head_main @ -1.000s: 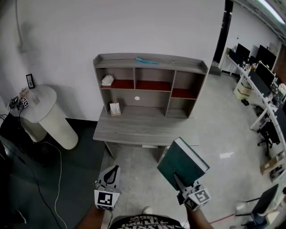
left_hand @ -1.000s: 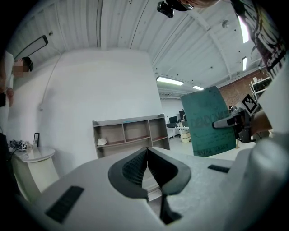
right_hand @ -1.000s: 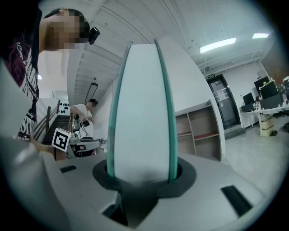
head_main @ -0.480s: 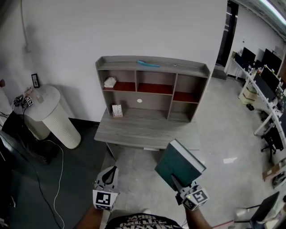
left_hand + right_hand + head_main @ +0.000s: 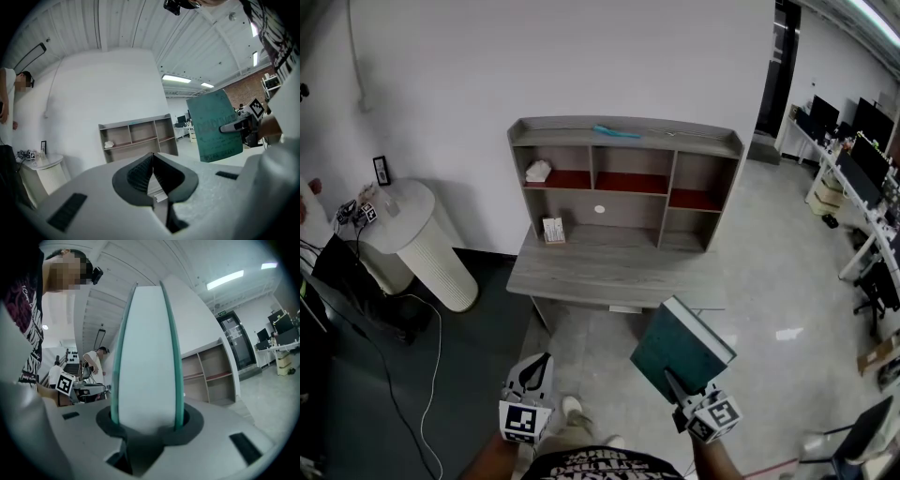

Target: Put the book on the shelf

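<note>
A thick green hardback book (image 5: 680,349) stands tilted in my right gripper (image 5: 678,391), whose jaws are shut on its lower edge. The right gripper view looks along the book's white page edge (image 5: 146,357) between its green covers. The book's cover (image 5: 216,126) also shows at the right of the left gripper view. My left gripper (image 5: 539,366) hangs empty at the lower left with its jaws closed together (image 5: 152,161). The grey desk with its shelf unit (image 5: 623,178) stands ahead against the white wall, some way beyond both grippers.
The shelf unit holds a white object (image 5: 538,170) in its left compartment and a blue thing (image 5: 616,131) on top. A small box (image 5: 553,230) stands on the desktop (image 5: 609,272). A white ribbed cylinder table (image 5: 422,244) stands left, cables on the dark floor. Office desks (image 5: 862,178) lie at the far right.
The view has shifted so the desk and shelf sit slightly further right and lower. A shoe now shows between the grippers. The book stays held the same way.
</note>
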Demonstrator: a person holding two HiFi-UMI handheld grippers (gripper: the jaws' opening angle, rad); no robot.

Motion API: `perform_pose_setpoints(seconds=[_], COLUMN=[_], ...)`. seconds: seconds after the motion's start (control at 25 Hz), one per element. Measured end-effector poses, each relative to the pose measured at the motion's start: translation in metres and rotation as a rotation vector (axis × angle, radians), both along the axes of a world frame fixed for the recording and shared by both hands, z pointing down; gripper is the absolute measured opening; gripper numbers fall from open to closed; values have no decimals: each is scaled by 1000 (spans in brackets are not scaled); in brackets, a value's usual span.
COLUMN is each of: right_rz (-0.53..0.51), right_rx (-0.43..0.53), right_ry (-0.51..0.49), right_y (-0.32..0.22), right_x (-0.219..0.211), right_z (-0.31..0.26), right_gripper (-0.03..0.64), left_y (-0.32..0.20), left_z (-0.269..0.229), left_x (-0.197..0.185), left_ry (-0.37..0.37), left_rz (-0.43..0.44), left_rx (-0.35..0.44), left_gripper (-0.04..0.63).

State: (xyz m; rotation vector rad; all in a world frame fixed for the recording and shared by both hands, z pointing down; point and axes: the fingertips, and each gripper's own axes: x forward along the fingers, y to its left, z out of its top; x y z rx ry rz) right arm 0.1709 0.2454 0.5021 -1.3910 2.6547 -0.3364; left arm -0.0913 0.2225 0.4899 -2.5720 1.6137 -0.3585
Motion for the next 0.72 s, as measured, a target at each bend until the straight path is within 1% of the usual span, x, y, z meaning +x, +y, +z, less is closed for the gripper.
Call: perform_pose_setpoints(seconds=[0.08, 0.2, 0.36, 0.4, 0.52, 0.72], right_rz=[5, 13, -21, -21, -1, -11], right_rx=[-9, -20, -13, -18, -18, 8], right_ry=[-9, 31, 49, 38, -35, -11], right_y=[0, -3, -10, -12, -26, -41], right_x=[-4, -8, -26, -28, -35, -44], right_z=[4, 12, 13, 12, -4, -9], right_gripper=[164, 164, 164, 164, 164, 164], left_y=[3, -1, -11, -14, -23, -41], left_z=[4, 8, 13, 15, 15, 17], left_x=[-5, -11, -17, -17, -18, -26], left_ry=[-7, -2, 10, 10, 15, 29], left_rz=[4, 8, 12, 18, 27, 23], left_rx=[-6, -23, -28, -29, -28, -34], left_gripper=[8, 7, 8, 8, 8, 8])
